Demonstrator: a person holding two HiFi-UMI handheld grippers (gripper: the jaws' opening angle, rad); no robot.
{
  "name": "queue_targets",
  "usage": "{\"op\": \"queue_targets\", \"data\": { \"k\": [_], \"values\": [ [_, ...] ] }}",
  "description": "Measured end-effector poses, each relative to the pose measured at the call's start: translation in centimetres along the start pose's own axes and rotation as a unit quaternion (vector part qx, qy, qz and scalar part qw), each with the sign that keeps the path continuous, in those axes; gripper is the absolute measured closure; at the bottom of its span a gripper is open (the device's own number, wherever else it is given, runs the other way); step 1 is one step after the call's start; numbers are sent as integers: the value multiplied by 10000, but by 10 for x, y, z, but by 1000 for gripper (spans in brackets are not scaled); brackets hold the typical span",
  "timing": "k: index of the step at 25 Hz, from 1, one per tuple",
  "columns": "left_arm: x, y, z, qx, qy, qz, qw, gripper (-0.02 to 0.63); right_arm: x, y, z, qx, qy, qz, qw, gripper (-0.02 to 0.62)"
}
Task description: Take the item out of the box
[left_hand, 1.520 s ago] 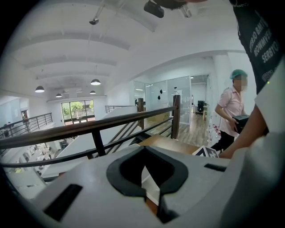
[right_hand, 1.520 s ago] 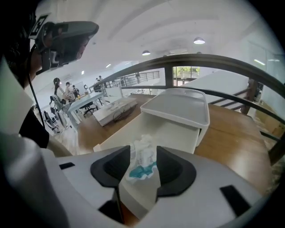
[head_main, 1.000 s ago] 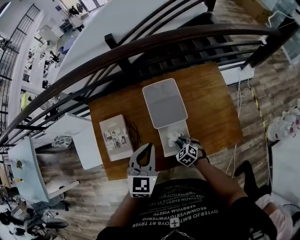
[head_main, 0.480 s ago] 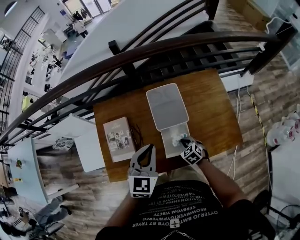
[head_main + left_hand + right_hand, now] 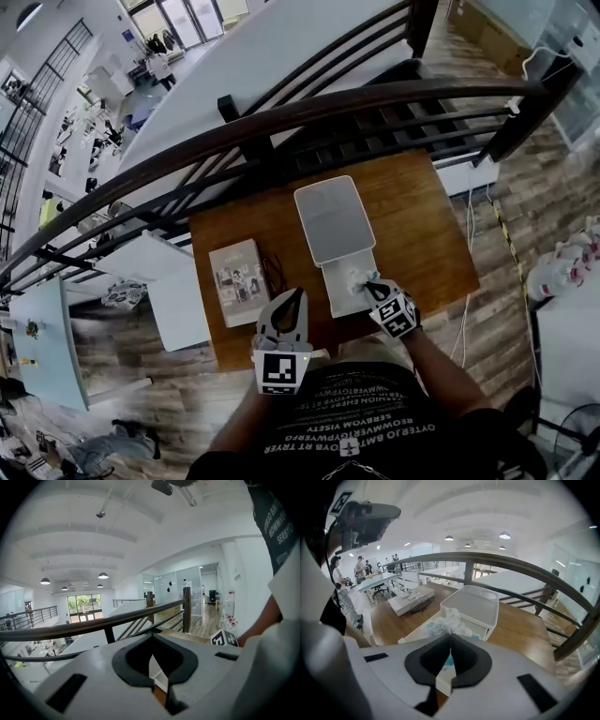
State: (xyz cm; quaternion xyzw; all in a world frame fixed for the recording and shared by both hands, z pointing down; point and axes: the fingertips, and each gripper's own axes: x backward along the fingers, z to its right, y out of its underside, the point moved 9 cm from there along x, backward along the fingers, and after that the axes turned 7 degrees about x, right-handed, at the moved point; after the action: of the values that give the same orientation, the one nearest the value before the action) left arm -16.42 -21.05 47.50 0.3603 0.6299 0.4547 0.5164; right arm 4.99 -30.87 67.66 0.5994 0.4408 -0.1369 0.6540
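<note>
While inside box [image 5: 336,298], item [image 5: 355,277] pinched by right gripper [image 5: 371,285].

Upside-down shirt [image 5: 349,412] print prob. reads "SERBYOM VISETY".

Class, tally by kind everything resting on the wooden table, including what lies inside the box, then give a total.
white open box: 1
crumpled clear plastic packet, in the box: 1
flat printed carton: 1
thin black cord: 1
Total: 4

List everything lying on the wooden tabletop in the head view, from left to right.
booklet → dark looped cord → white box
</note>
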Motion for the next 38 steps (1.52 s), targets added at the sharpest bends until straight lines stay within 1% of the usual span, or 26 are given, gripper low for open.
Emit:
{"op": "queue_targets", "data": {
  "k": [6, 11, 15, 18, 22, 26, 33, 38],
  "values": [
    [36, -4, -8, -66, 26, 151, 9999, 600, 38, -23, -23, -223, 253, 351, 9988, 589],
    [27, -10, 7, -141, 56, 234, 9996, 600, 68, -25, -5, -531, 450, 746, 9948, 589],
    [60, -6, -1, -173, 141, 300, 9993, 600, 92, -44, -36, -690, 623, 1105, 9895, 589],
    [69, -7, 3, -202, 208, 370, 9989, 600, 114, -54, -43, -746, 764, 1364, 9849, 589],
    [79, -7, 10, -235, 278, 412, 9985, 600, 142, -62, -50, -761, 949, 1670, 9784, 589],
    [88, -8, 8, -256, 298, 476, 9981, 600, 167, -74, -58, -727, 1109, 1957, 9717, 591],
    [100, -14, 8, -211, 343, 602, 9974, 600, 209, -96, -65, -371, 1441, 2281, 9622, 591],
    [107, -15, 8, -232, 369, 638, 9970, 600, 235, -111, -71, -262, 1602, 2531, 9537, 592]
  ]
}}
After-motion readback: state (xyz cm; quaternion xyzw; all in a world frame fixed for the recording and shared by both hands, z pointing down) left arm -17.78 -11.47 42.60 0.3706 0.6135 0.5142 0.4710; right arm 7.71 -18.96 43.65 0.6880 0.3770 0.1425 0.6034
